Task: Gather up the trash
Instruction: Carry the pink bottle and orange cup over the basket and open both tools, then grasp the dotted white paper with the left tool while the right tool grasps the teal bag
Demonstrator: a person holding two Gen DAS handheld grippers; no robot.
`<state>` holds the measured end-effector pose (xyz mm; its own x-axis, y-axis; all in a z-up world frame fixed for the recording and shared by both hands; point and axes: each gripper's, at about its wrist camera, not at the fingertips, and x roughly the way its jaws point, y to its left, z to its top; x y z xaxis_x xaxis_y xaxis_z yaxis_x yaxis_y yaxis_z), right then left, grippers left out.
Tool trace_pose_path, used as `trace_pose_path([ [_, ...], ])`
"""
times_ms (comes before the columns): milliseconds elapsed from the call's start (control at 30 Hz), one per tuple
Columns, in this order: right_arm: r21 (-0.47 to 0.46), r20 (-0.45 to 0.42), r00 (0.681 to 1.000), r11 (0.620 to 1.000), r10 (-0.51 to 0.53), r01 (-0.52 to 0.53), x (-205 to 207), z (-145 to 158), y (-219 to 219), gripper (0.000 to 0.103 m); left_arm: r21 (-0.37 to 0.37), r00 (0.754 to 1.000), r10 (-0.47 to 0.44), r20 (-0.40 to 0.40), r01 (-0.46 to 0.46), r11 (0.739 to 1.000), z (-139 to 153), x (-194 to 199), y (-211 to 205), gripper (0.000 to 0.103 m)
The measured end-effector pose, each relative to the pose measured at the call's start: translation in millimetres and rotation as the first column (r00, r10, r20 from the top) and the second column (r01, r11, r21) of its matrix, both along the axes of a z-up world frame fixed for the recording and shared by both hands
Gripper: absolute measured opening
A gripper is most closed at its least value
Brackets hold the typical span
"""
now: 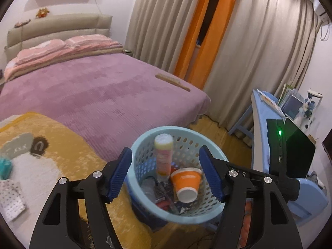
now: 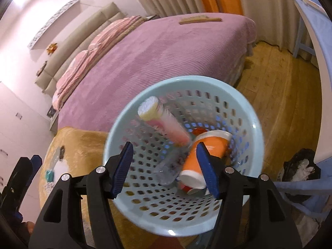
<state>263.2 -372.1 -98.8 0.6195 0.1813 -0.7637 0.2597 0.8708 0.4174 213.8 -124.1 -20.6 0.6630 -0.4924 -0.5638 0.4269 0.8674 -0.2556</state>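
A light blue perforated trash basket (image 1: 145, 137) stands on the floor beside the bed and shows from above in the right wrist view (image 2: 257, 128). Inside lie an orange paper cup (image 1: 186, 183) (image 2: 215, 145), a pink and yellow tube with a white cap (image 1: 164, 157) (image 2: 164, 122), a clear plastic bottle (image 2: 166, 172) and other scraps. My left gripper (image 1: 166, 172) is open and empty above the basket. My right gripper (image 2: 165, 170) is open and empty over the basket's mouth. A teal crumpled item (image 1: 6, 166) (image 2: 49, 175) lies on the yellow blanket.
A bed with a purple cover (image 1: 99, 91) and a yellow blanket (image 1: 68, 145) lies to the left. A wooden brush (image 1: 173, 82) lies on the bed. A blue desk (image 1: 261, 120) with a laptop (image 1: 290, 147) stands on the right. A black trash bag (image 2: 300, 166) sits on the wooden floor.
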Motion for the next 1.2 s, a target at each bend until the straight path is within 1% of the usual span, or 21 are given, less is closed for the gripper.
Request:
trace_pose_path([
  [167,-0.022,0.053,0.995,0.996,0.083,-0.082,-7.9,23.8,39.8,0.060,-0.017,0.999,0.043,0.030,-0.043,0.999,13.0,-19.2,28.4,0.066],
  [267,-0.039,0.085,0.986,0.990,0.141,-0.138,-11.9,36.3,65.4,0.064,-0.026,0.995,0.089,0.046,-0.088,0.996,19.2,-30.8,52.2,0.066],
  [367,-0.062,0.105,0.975,0.980,0.196,-0.190,-13.7,44.6,92.3,0.065,-0.033,0.988,0.147,0.051,-0.146,0.989,23.0,-40.0,80.1,0.066],
  [467,-0.080,0.117,0.958,0.964,0.262,-0.254,-14.7,48.2,118.9,0.066,-0.031,0.976,0.212,0.054,-0.210,0.977,22.8,-48.6,108.7,0.066],
  [533,-0.089,0.124,0.945,0.952,0.303,-0.294,-15.1,49.0,139.1,0.066,-0.026,0.963,0.264,0.049,-0.263,0.964,21.2,-51.5,131.3,0.066],
  [700,-0.123,0.120,0.912,0.917,0.393,-0.379,-15.8,47.6,185.8,0.066,-0.029,0.933,0.359,0.015,-0.358,0.933,14.9,-54.2,185.0,0.066],
  [767,-0.127,0.113,0.902,0.907,0.416,-0.402,-15.3,46.0,198.9,0.066,-0.017,0.923,0.385,0.007,-0.385,0.923,10.2,-54.4,203.4,0.066],
  [833,-0.124,0.105,0.892,0.896,0.440,-0.427,-14.6,42.9,211.6,0.066,0.006,0.918,0.397,-0.005,-0.397,0.918,4.1,-53.4,218.4,0.066],
  [900,-0.131,0.100,0.887,0.889,0.452,-0.438,-14.0,40.5,220.6,0.066,0.037,0.910,0.415,-0.015,-0.414,0.910,-3.4,-51.3,231.5,0.068],
  [967,-0.145,0.098,0.883,0.884,0.459,-0.444,-12.6,38.9,229.5,0.066,0.068,0.900,0.434,-0.028,-0.432,0.899,-13.4,-47.2,245.1,0.072],
  [1067,-0.194,0.104,0.881,0.878,0.462,-0.438,-12.3,37.2,240.7,0.066,0.107,0.894,0.445,-0.052,-0.438,0.892,-26.7,-38.4,255.3,0.074],
  [1100,-0.208,0.105,0.875,0.871,0.472,-0.445,-11.9,37.3,246.0,0.066,0.119,0.892,0.448,-0.057,-0.439,0.890,-31.1,-33.5,258.6,0.076],
  [1133,-0.215,0.106,0.871,0.866,0.480,-0.451,-11.1,37.6,249.1,0.066,0.126,0.894,0.444,-0.064,-0.434,0.892,-35.4,-28.8,260.5,0.081],
  [1200,-0.231,0.105,0.861,0.855,0.497,-0.465,-9.4,37.2,257.5,0.066,0.153,0.894,0.440,-0.082,-0.425,0.892,-44.1,-19.6,263.2,0.082],
])
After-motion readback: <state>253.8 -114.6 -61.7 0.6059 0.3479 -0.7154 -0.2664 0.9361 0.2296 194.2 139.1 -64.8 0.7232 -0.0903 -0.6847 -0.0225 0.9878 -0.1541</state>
